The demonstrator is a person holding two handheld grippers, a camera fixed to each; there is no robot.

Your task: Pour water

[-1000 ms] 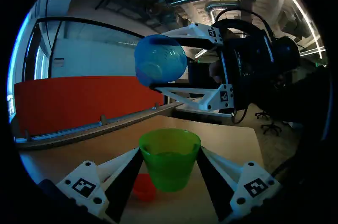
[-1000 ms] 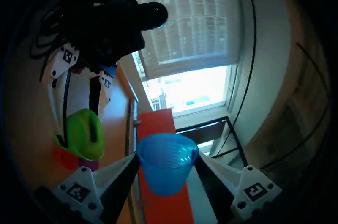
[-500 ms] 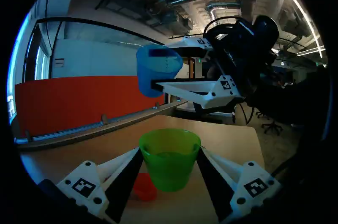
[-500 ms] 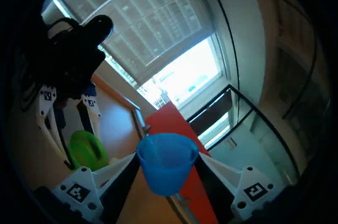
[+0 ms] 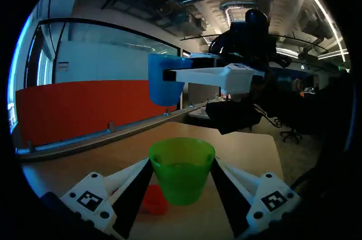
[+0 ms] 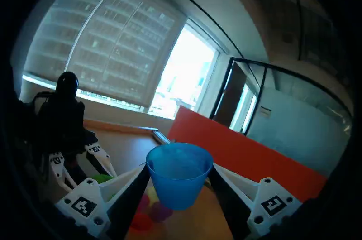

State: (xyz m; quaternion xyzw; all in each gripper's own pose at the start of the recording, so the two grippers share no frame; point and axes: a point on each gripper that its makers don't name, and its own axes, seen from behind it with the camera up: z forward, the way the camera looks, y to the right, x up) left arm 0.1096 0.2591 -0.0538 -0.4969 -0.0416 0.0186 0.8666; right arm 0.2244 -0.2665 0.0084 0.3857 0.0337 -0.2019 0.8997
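On the tabletop (image 5: 244,147): small cups (image 6: 156,210) close under both claws; with any drop lost here, wet wood and a sliding base at set-down.
Right claw (image 6: 179,167): clamped on the blue cup (image 6: 179,183), one finger on each side; with a grip loosened too early, fall of the cup onto the small cups below.
Left claw (image 5: 181,164): clamped on the green cup (image 5: 182,176) in the same way; with too hard a squeeze, bent soft wall and water over the rim.
Blue cup: upright in the air, higher than the green cup and apart from it; inside not readable, so maybe drops from the rim onto the wood.
Green cup: upright and low, touching the tabletop or just above it, cannot tell which; seemingly some water inside; spill likely by any quick tilt.
Small red cup (image 5: 154,200): just beside the green cup; if caught under its base, tipping of both.
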